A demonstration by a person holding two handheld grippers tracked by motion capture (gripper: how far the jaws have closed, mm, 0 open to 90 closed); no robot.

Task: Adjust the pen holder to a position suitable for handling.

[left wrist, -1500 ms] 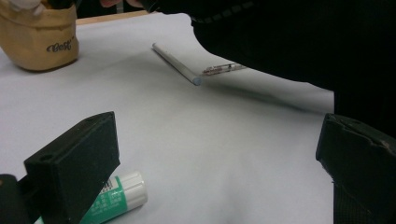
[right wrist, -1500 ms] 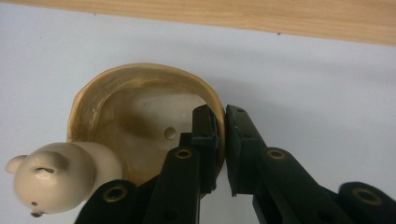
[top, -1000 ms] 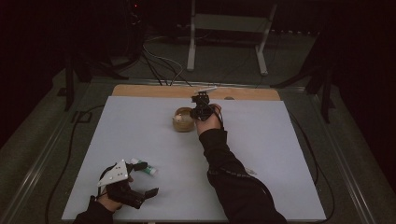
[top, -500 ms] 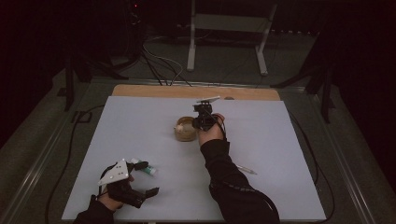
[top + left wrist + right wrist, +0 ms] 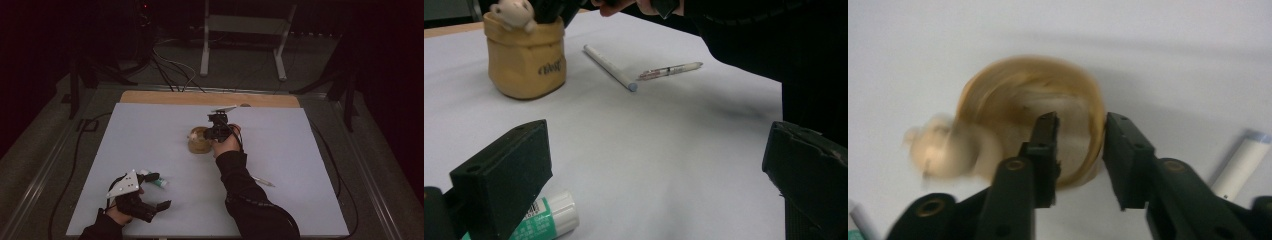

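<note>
left gripper [image 5: 150, 210] lies low at the near left, hand closed round its body, jaws spread wide. right gripper [image 5: 216, 131] points steeply downward from an outstretched, sleeved forearm; its jaws have just been opening, now slightly parted.

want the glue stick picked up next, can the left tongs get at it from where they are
Probably yes: the glue stick lies on the table right beside the open left tongs, against one jaw, with nothing over it.

Tan pouch-shaped holder [image 5: 526, 60]: dark script, illegible. Glue stick [image 5: 541, 220]: barcode, white print, too small.
</note>
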